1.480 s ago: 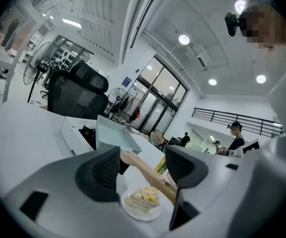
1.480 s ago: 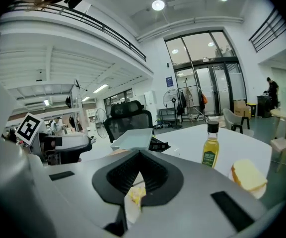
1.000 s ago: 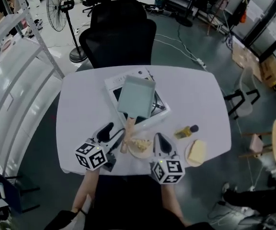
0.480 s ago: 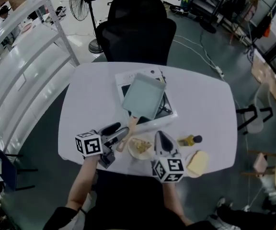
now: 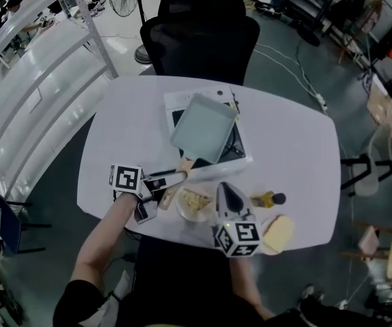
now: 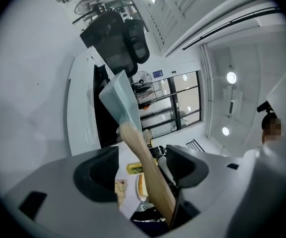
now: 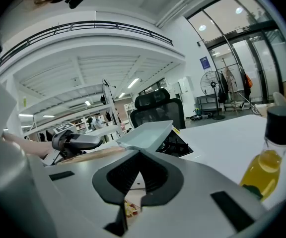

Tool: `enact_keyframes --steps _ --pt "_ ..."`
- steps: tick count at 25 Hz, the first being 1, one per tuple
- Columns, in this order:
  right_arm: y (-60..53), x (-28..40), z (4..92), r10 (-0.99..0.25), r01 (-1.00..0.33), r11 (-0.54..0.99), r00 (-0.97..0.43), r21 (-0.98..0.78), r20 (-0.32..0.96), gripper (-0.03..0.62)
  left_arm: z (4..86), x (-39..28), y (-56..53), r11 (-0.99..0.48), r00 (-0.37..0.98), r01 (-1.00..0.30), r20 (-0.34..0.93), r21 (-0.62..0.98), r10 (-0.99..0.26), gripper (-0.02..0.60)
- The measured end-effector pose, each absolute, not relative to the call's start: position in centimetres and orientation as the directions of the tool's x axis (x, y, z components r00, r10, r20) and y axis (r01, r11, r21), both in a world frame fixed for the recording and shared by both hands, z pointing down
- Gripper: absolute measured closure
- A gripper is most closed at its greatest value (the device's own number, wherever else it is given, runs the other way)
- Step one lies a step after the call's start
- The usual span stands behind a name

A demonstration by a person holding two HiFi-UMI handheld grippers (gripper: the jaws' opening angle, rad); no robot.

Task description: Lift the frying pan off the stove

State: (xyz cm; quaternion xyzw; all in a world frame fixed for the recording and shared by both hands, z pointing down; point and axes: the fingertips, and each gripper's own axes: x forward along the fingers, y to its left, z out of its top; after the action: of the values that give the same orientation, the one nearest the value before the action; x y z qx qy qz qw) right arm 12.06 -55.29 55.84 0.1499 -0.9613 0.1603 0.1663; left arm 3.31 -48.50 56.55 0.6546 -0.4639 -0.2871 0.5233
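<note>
Grip comes first: the left gripper (image 5: 172, 178), at the near left of the counter (image 5: 128, 128), has its jaws closed on the wooden handle (image 6: 133, 140) of the frying pan (image 5: 205, 128). The pan lies skewed over the stove (image 5: 240, 157), and from the right gripper view it seems tipped and just clear of the burner, so the lift looks barely begun; raising it fully away remains. Right of the handle, by a plate (image 5: 181, 208), the right gripper (image 5: 224, 191) idles with jaws together on nothing.
</note>
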Motion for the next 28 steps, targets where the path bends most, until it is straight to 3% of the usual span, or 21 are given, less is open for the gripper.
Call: enact_keyframes --steps 8,11,17,28 --pt "-56.0 11.8 56.8 -0.227 -0.343 0.899 -0.897 -0.274 0.379 0.589 57.5 5.7 -49.2 -0.033 0.524 -0.253 0.109 0.967 -0.845 0.308" --pt "-56.6 11.8 57.2 -0.241 -0.361 0.890 -0.891 -0.278 0.384 0.589 57.1 5.9 -49.4 -0.060 0.545 -0.229 0.077 0.972 -0.835 0.404" --pt "-56.9 11.8 58.1 -0.253 -0.382 0.882 -0.879 -0.278 0.404 0.589 56.8 6.1 -49.7 -0.060 0.558 -0.174 0.048 0.983 -0.828 0.442" --pt "-56.8 11.8 58.6 -0.276 -0.408 0.873 -0.866 -0.269 0.418 0.589 57.7 5.9 -50.1 -0.029 0.569 -0.314 0.163 0.949 -0.806 0.449"
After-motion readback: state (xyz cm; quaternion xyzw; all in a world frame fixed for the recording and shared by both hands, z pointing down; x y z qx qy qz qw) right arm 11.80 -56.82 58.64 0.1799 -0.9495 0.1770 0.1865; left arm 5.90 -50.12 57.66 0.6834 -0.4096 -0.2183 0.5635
